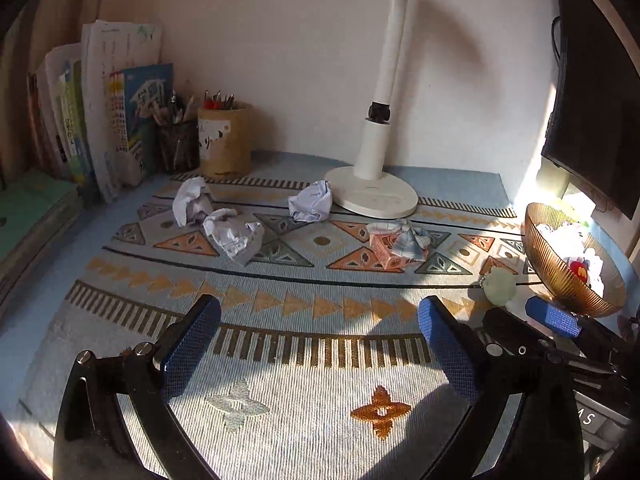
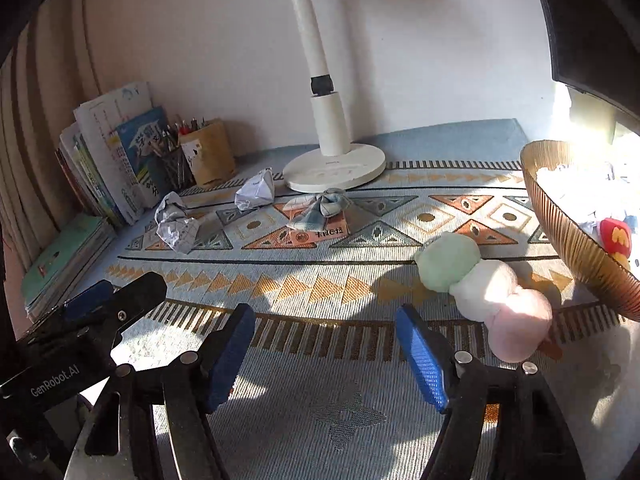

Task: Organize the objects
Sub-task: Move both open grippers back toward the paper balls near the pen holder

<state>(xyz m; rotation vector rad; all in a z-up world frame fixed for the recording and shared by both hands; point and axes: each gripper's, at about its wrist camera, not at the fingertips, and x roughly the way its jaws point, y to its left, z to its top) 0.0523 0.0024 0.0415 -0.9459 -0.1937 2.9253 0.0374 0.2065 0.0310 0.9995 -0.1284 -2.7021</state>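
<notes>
Crumpled paper balls lie on the patterned mat: two at the left and one by the lamp base; they also show in the right wrist view. A pink box with a checked cloth bow lies mid-mat, also seen from the right wrist. A plush of green, white and pink balls lies beside the amber bowl, which holds crumpled paper and a red toy. My left gripper is open and empty above the near mat. My right gripper is open and empty, left of the plush.
A white desk lamp stands at the back. Books and two pen holders stand at the back left. A dark monitor is at the right. A stack of green booklets lies at the left edge.
</notes>
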